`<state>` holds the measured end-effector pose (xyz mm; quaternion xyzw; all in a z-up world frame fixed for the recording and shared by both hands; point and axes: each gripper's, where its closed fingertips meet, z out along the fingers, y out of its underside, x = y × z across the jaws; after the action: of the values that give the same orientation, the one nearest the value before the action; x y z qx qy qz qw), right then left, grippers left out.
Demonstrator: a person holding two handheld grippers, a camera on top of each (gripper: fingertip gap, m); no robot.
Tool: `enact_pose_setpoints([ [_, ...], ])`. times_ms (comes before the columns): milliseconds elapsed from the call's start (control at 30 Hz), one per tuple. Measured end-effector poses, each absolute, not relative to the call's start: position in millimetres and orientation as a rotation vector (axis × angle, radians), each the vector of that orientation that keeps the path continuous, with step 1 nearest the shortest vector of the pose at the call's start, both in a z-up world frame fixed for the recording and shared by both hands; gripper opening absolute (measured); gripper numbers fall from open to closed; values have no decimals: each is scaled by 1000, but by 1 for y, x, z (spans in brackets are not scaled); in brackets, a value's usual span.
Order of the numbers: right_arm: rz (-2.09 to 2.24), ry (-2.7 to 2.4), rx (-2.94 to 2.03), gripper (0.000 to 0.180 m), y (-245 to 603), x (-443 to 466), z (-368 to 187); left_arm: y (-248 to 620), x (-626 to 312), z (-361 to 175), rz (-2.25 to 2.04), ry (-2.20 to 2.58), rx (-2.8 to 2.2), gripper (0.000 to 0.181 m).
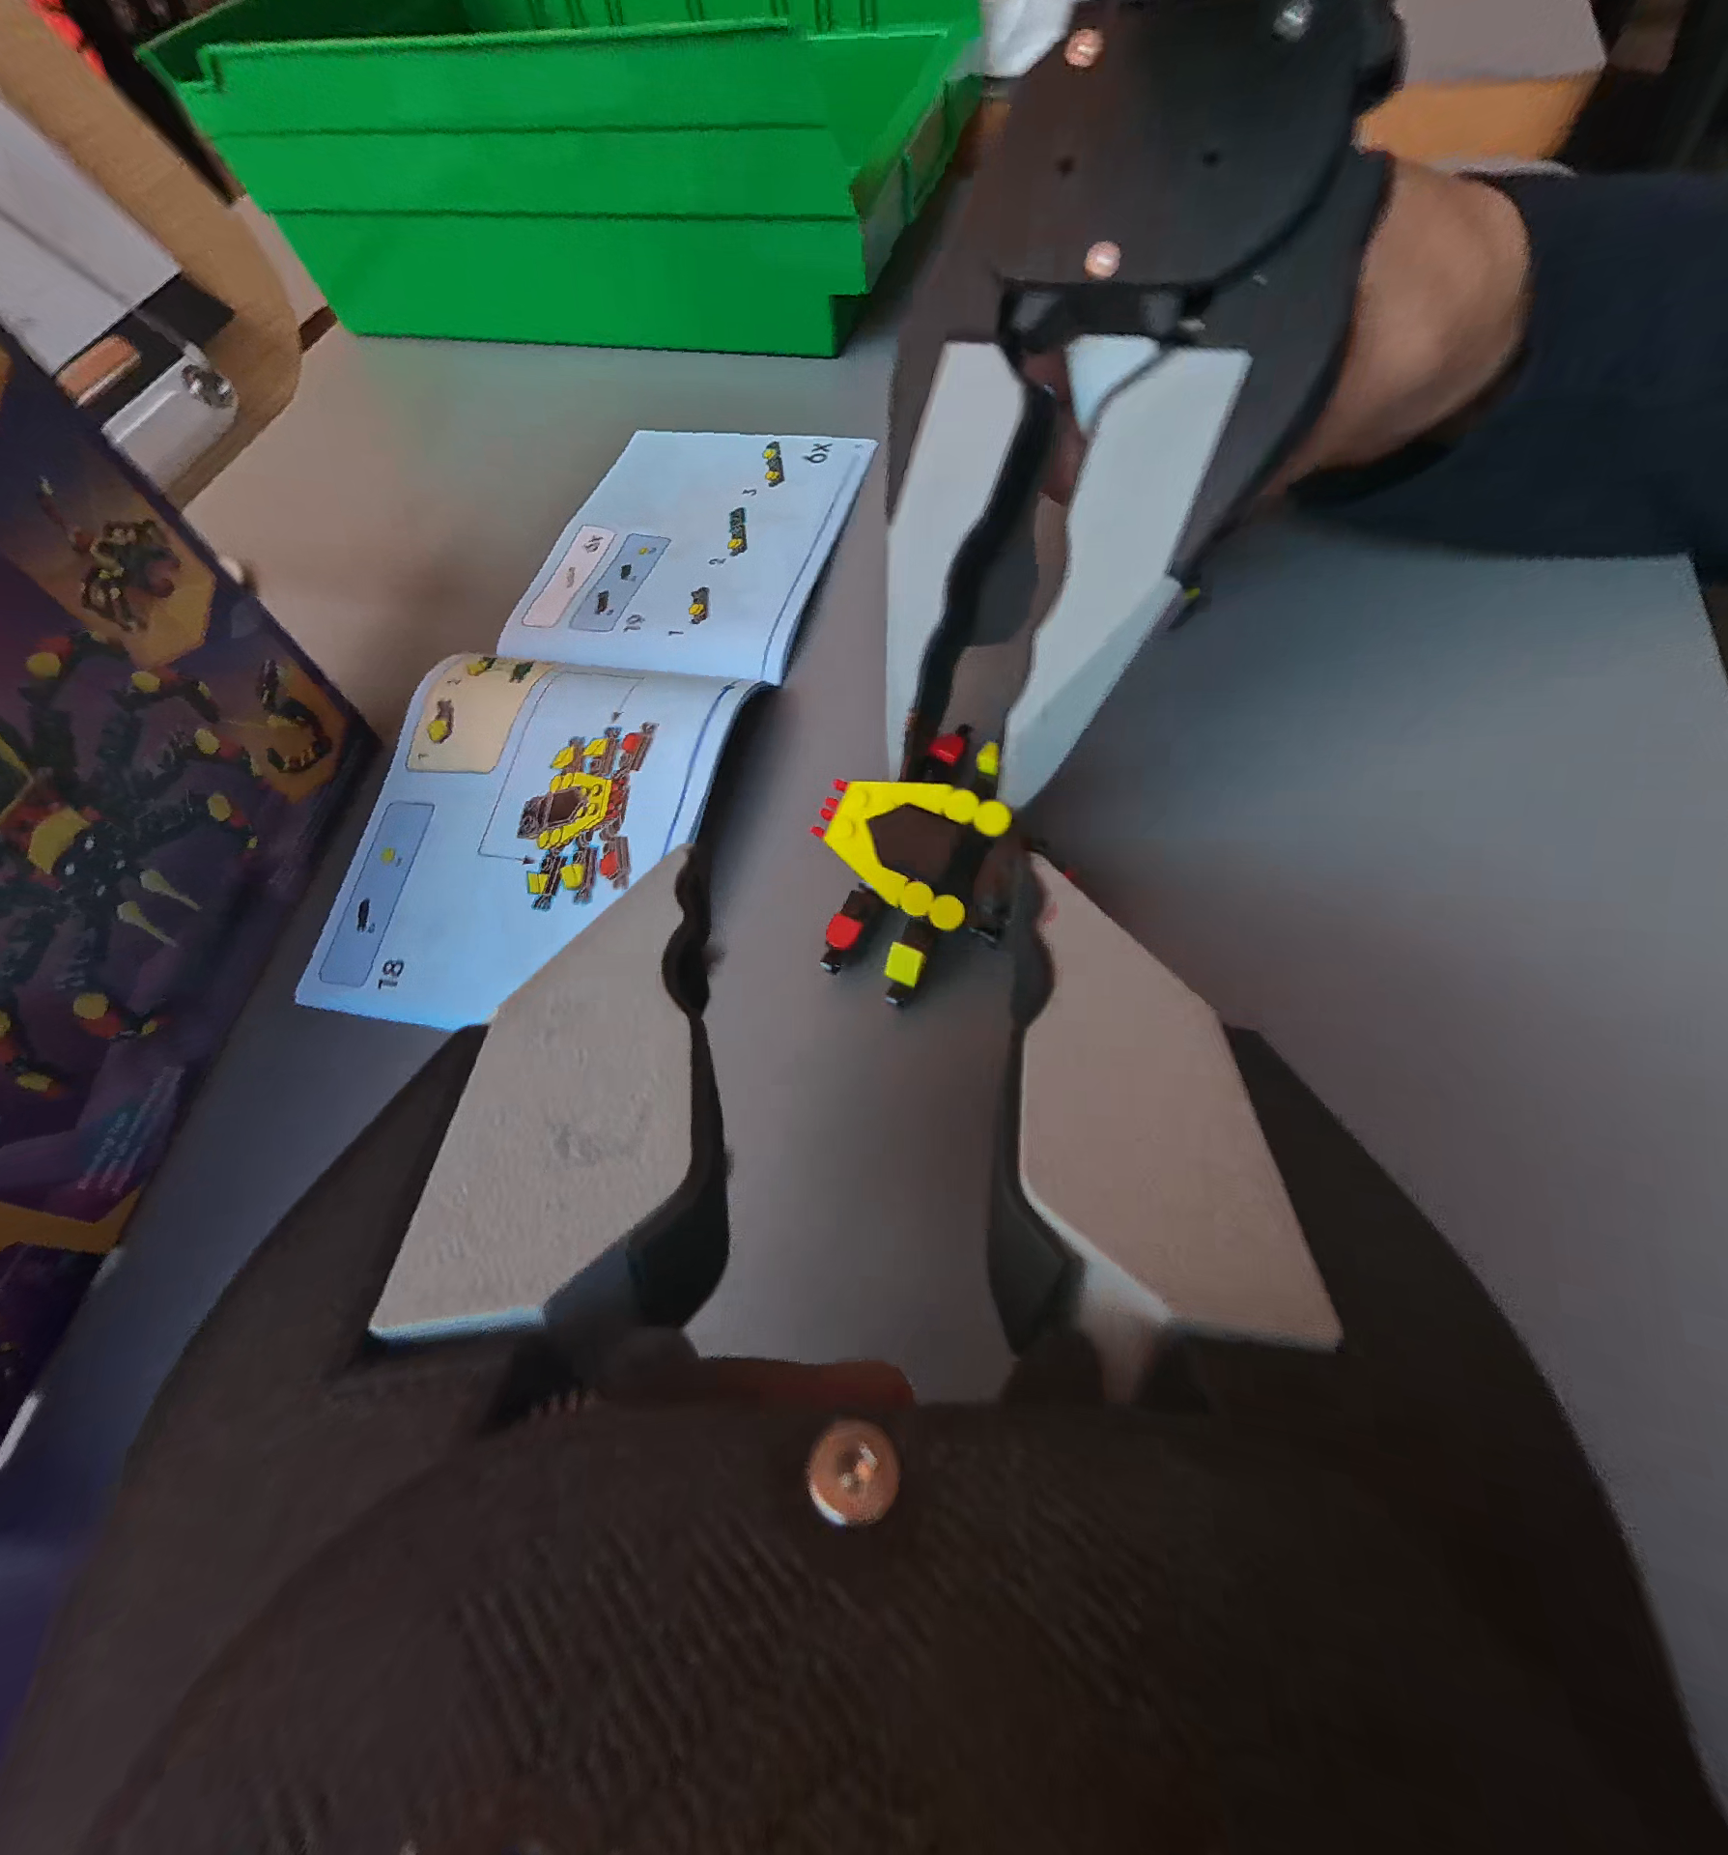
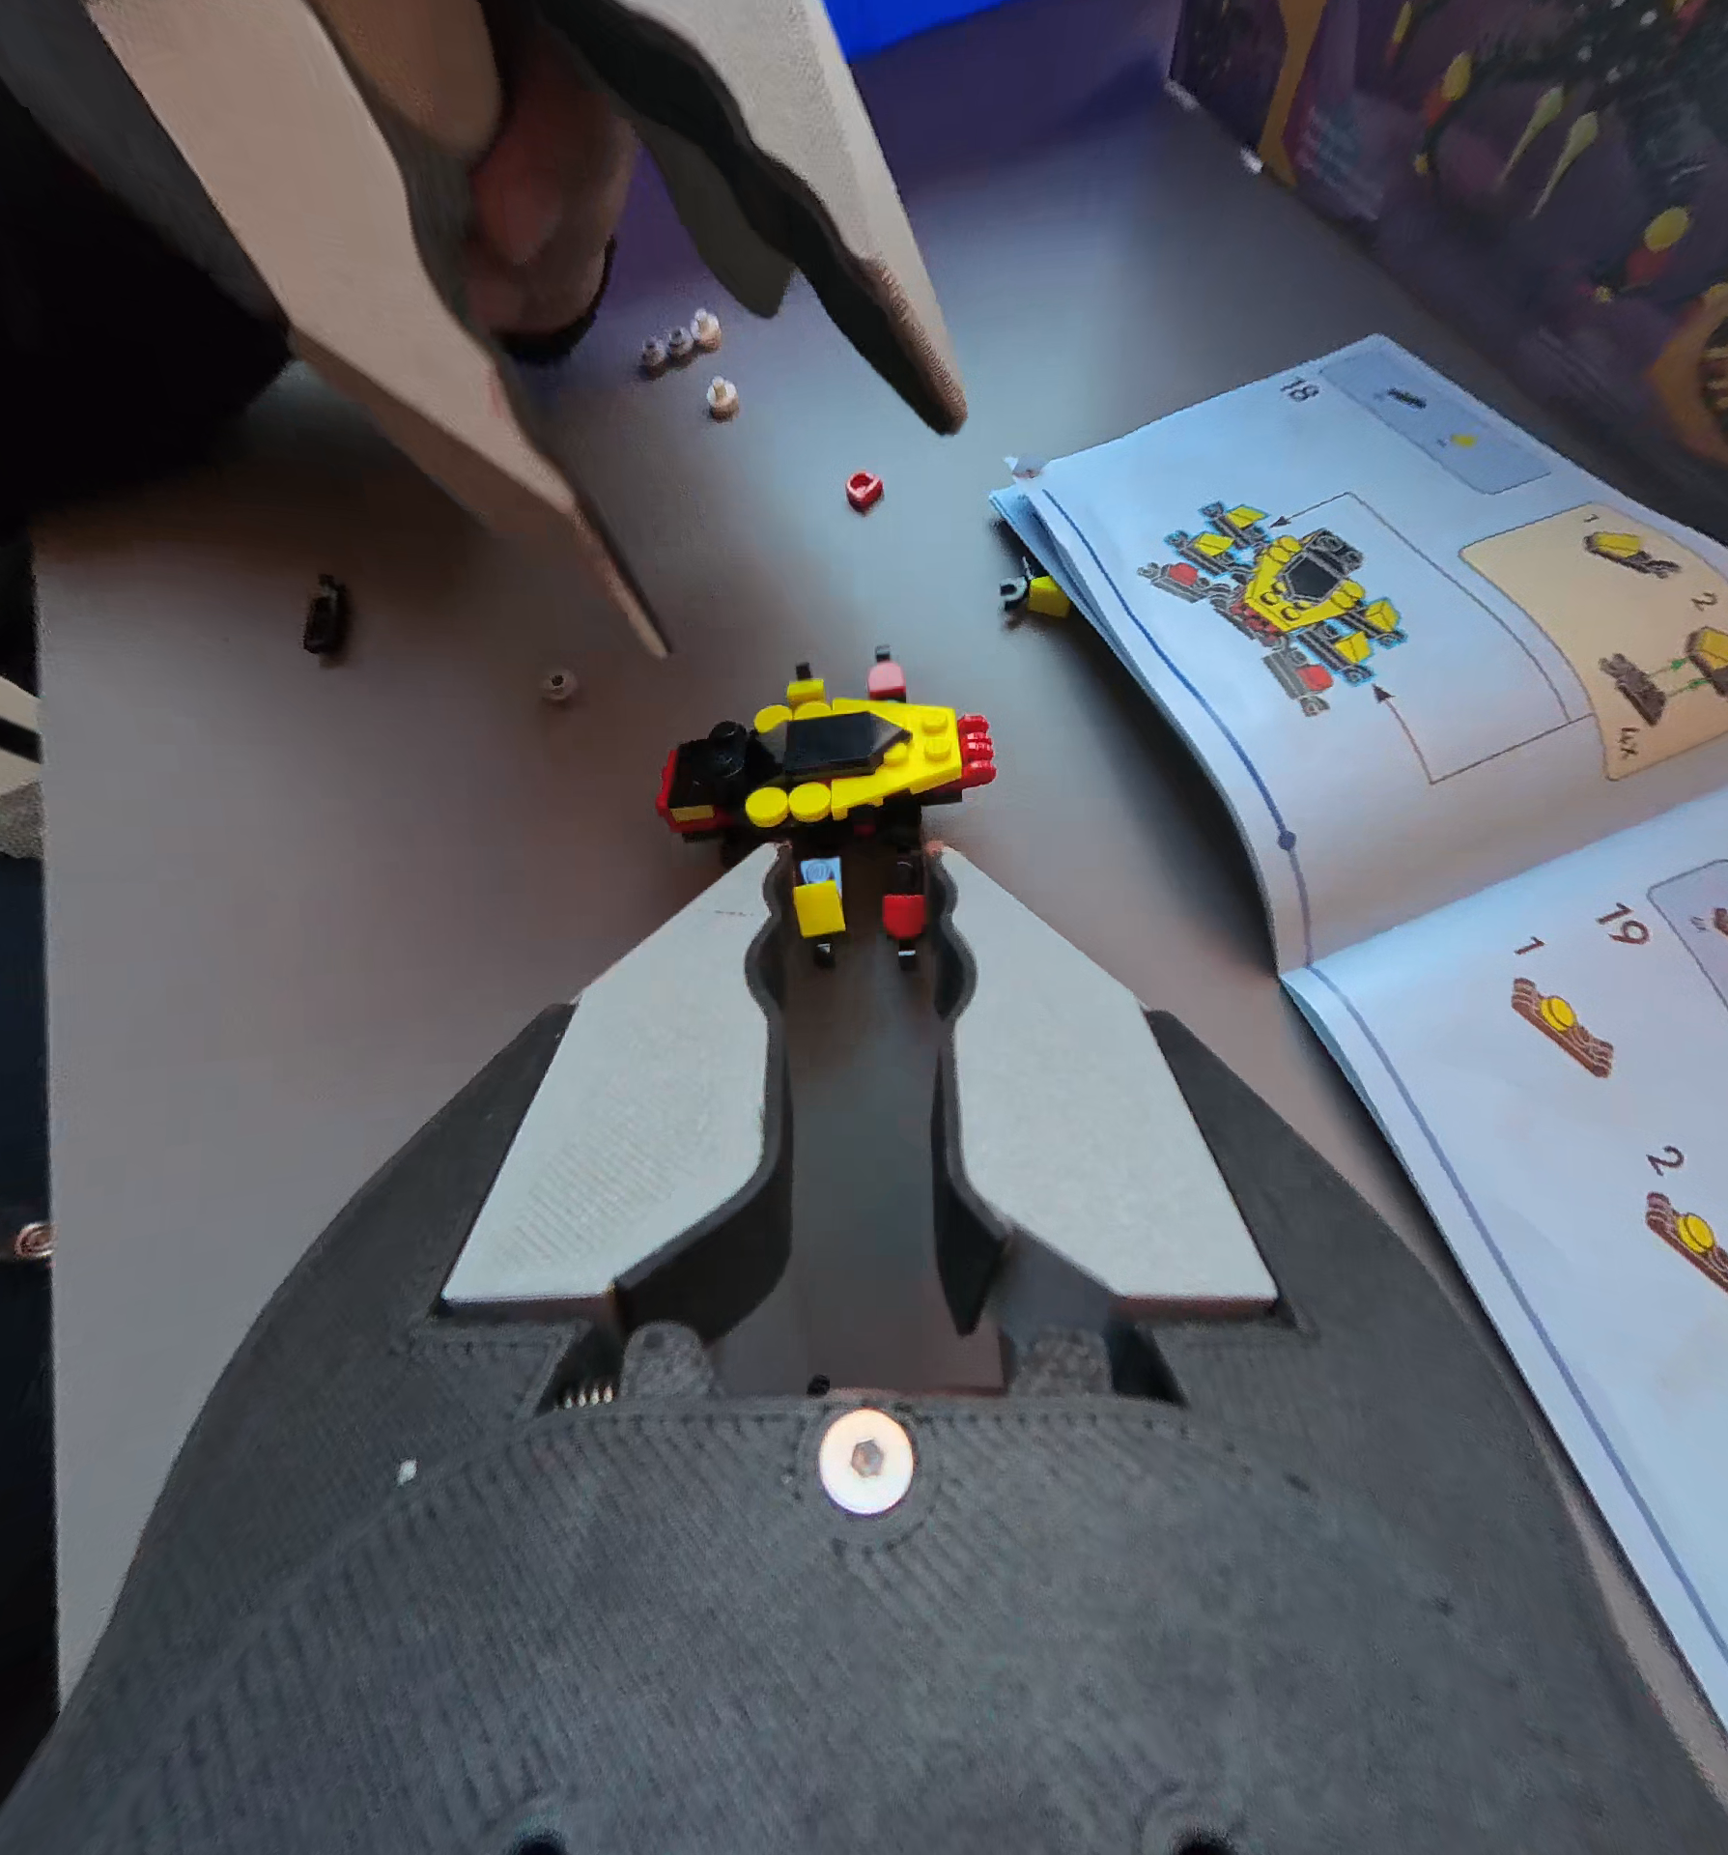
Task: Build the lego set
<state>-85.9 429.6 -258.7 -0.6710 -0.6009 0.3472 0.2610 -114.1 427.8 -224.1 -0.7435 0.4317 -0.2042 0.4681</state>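
**Right hand-held gripper pinched the model's legs; left stood spread**

The model (image 2: pixel 819 763), a yellow, black and red brick build, sat on the grey worktop (image 2: pixel 237 1004) between the two tools. Its yellow plate with a black centre faced up, red claws at one end and a black stud at the other. Yellow and red legs stuck out on both sides.

The right hand-held gripper (image 2: pixel 854 863) had its fingertips closed in around the near pair of legs, one yellow and one red, touching the model's underside. In the left wrist view the same tool came in from the far side, with its tips at the model (image 1: pixel 915 853).

The left hand-held gripper (image 1: pixel 860 883) was spread wide, its fingers either side of the model without clear contact. Seen from the right wrist view, it hung tilted above the worktop beyond the model (image 2: pixel 799 532).

Loose pieces lay past the model: a red piece (image 2: pixel 865 489), pale round studs (image 2: pixel 681 346), a black piece (image 2: pixel 323 614), and a yellow-and-black piece (image 2: pixel 1040 594) touching the booklet's edge. The open booklet (image 2: pixel 1442 703) lay just beside the model. The purple box (image 1: pixel 87 803) stood beyond the booklet, and a green bin (image 1: pixel 579 181) sat at the worktop's far end.
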Motion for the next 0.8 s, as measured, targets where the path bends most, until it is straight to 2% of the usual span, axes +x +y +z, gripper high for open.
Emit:
enact_pose_setpoints([
  [33,970,-1606,-1819,23,431,-84,-256,421,-109,-224,-495,1119,-1787,60],
  [300,1172,-1511,-1862,23,429,-82,-247,417,-91,-248,-3,1412,-1575,61],
  [533,1209,-1515,-1833,23,425,-84,-242,427,-88,-247,408,1505,-1368,29],
  [800,1185,-1451,-1795,27,424,-52,-214,433,-98,-229,360,1379,-1413,26],
])
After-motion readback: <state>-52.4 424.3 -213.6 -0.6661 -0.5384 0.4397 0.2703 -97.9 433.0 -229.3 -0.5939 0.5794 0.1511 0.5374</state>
